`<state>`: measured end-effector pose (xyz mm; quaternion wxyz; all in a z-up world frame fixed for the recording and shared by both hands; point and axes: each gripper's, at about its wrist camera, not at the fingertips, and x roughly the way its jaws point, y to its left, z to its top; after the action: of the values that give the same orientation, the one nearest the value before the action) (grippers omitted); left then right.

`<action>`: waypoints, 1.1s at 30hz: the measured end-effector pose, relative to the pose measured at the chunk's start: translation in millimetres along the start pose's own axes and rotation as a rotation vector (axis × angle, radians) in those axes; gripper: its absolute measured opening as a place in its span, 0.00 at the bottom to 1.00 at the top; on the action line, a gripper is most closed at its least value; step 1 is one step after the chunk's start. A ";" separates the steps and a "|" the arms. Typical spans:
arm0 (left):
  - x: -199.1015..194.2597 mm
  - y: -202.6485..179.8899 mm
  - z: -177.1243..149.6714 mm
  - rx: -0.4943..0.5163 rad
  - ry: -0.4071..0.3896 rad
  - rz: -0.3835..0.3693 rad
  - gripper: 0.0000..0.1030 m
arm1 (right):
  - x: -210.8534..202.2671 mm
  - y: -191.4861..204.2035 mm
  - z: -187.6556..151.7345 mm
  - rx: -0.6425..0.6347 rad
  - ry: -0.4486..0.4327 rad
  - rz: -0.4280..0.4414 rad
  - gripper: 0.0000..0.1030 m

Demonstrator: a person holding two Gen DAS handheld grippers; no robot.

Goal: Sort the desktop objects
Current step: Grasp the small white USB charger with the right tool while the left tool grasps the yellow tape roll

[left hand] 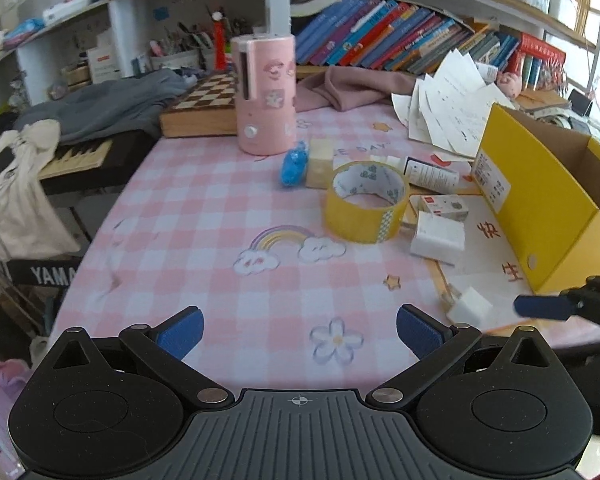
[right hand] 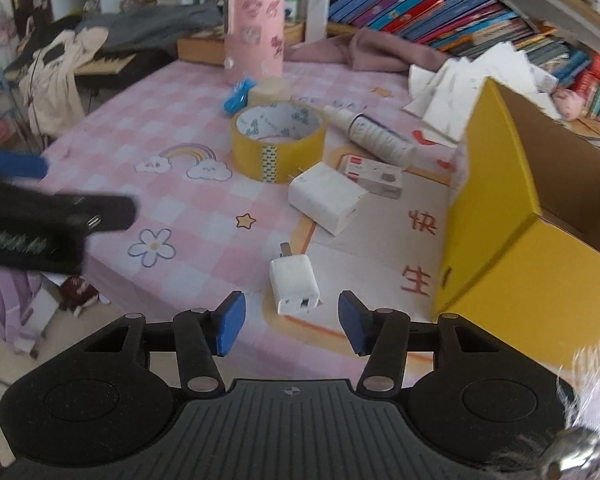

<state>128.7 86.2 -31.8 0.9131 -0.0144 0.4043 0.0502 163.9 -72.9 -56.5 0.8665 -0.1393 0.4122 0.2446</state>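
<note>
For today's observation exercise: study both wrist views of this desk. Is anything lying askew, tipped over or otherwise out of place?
Yes. The white bottle lies on its side beside the yellow tape roll. The small white charger lies flat, prongs pointing away, just beyond the right gripper. Loose papers sprawl behind the yellow box.

Both cameras sit just behind their own tool, looking forward and steeply down across the pink checked surface (left hand: 204,208) toward the bookshelf (left hand: 400,36). The right view sits closer to the yellow box (right hand: 496,216). Both share the tape roll (left hand: 366,200), pink cylinder (right hand: 256,24) and box.
</note>
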 end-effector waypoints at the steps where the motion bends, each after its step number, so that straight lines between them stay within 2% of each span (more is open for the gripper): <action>1: 7.5 -2.4 6.1 0.001 0.007 -0.003 1.00 | 5.6 -0.6 1.8 -0.012 0.005 0.009 0.48; 6: 43.4 -17.2 38.9 0.008 0.007 -0.021 1.00 | 29.0 -8.9 6.2 -0.057 0.029 0.048 0.45; 12: 86.1 -41.9 67.7 0.034 0.021 -0.037 1.00 | 36.9 -24.2 11.8 -0.060 0.023 0.115 0.42; 14: 97.9 -51.4 73.9 0.059 0.019 -0.044 1.00 | 37.2 -25.5 12.8 -0.074 0.021 0.123 0.38; 16: 109.0 -58.2 78.3 0.075 0.025 -0.017 1.00 | 37.4 -26.6 13.4 -0.092 0.019 0.133 0.32; 19: 122.1 -60.7 81.9 0.059 0.043 -0.005 0.99 | 36.9 -27.4 13.0 -0.117 0.011 0.151 0.24; 21: 128.1 -60.9 82.3 0.051 0.054 -0.011 0.98 | 37.3 -27.0 12.9 -0.131 0.000 0.157 0.23; 25: 140.5 -59.7 80.0 0.038 0.106 -0.026 0.86 | 38.6 -27.7 15.0 -0.145 0.002 0.165 0.23; 30: 139.4 -51.2 77.9 0.006 0.112 -0.020 0.85 | 37.2 -27.9 13.0 -0.146 0.009 0.142 0.25; 33: 125.7 -41.6 77.3 -0.019 0.076 -0.018 0.84 | 36.4 -26.0 11.5 -0.135 0.004 0.141 0.23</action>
<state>273.9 60.0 -73.4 0.8974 -0.0284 0.4379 0.0453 205.0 -78.4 -76.8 0.8351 -0.1686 0.4051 0.3317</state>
